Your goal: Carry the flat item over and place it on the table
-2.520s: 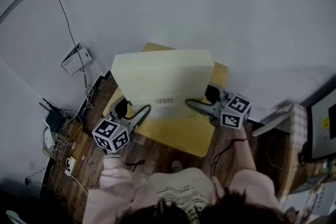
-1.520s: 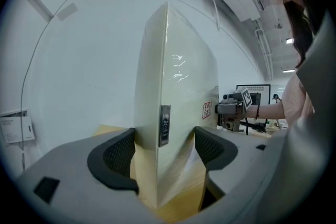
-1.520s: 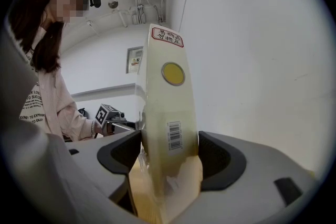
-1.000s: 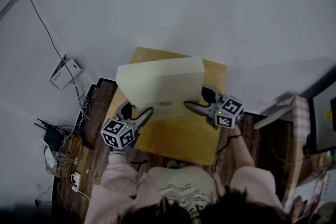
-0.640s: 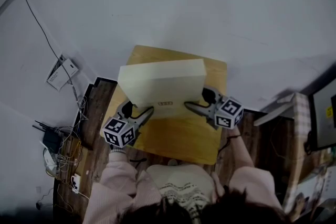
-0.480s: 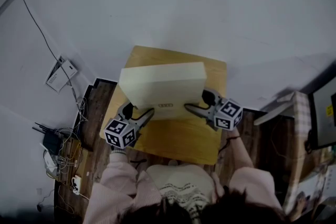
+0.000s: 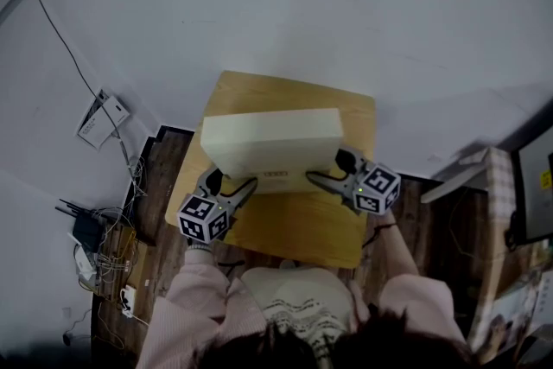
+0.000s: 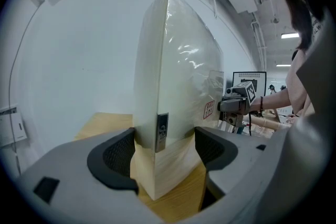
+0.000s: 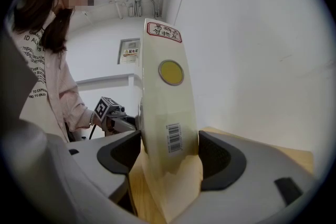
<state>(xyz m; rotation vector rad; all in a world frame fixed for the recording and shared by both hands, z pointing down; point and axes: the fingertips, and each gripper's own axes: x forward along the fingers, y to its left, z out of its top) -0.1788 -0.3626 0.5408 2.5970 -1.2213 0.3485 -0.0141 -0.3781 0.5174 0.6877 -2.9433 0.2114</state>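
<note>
Between the fingers (image 8: 113,157) of your left gripper (image 7: 242,187), one end of the flat white box (image 7: 272,147) is clamped — your right gripper (image 7: 318,180) clamps the other, over the desk (image 7: 294,229).

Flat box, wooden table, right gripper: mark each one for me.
flat box (image 7: 272,143): head view, middle of its top face.
wooden table (image 7: 302,231): head view, bare top by its near edge.
right gripper (image 9: 169,157): right gripper view, midway between its jaws.

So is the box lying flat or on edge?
On edge: the box stands upright, narrow ends clamped by the left gripper and right gripper, above the table. Contact: cannot tell.
</note>
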